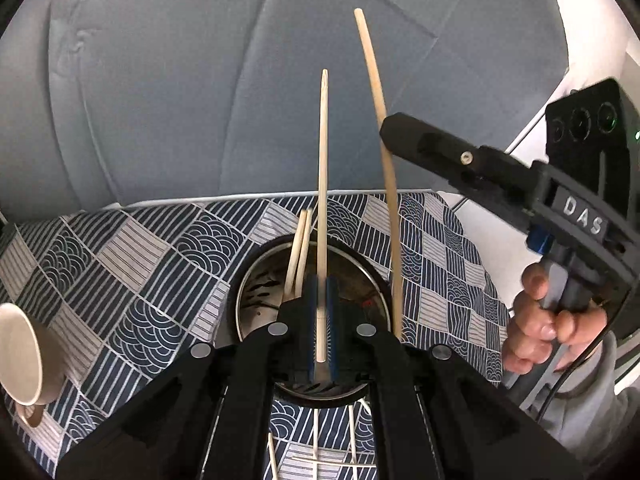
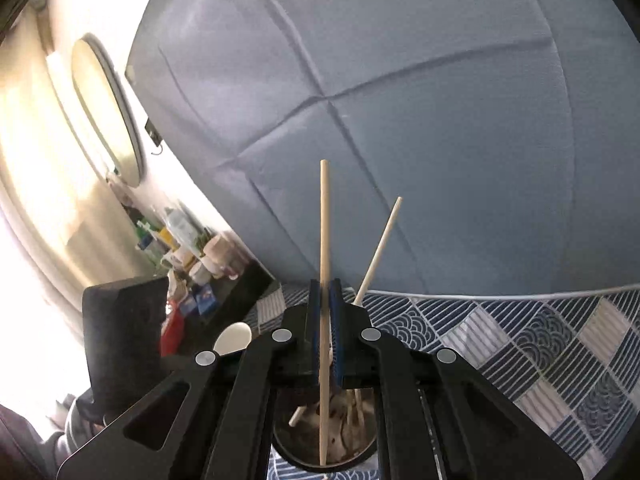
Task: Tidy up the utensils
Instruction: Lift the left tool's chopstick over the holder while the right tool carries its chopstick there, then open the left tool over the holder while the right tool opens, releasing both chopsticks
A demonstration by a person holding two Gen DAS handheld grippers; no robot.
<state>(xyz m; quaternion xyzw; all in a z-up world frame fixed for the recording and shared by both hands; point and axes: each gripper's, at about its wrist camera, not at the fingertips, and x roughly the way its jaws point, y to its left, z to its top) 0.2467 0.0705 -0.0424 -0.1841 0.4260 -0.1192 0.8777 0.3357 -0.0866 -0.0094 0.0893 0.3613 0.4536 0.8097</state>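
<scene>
Both hand-held grippers pinch one chopstick each: left [image 1: 321, 300], right [image 2: 326, 320]. Lower tips squarely inside metal holder [image 1: 248, 292] before releasing.

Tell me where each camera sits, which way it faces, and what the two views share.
Left wrist: on the left gripper, facing down its fingers at the metal utensil cup; jaws shut on a chopstick; the right gripper and a hand show.
Right wrist: on the right gripper, facing down at the cup; jaws shut on another chopstick.
Shared: cup, patterned tablecloth, grey cushion.
</scene>
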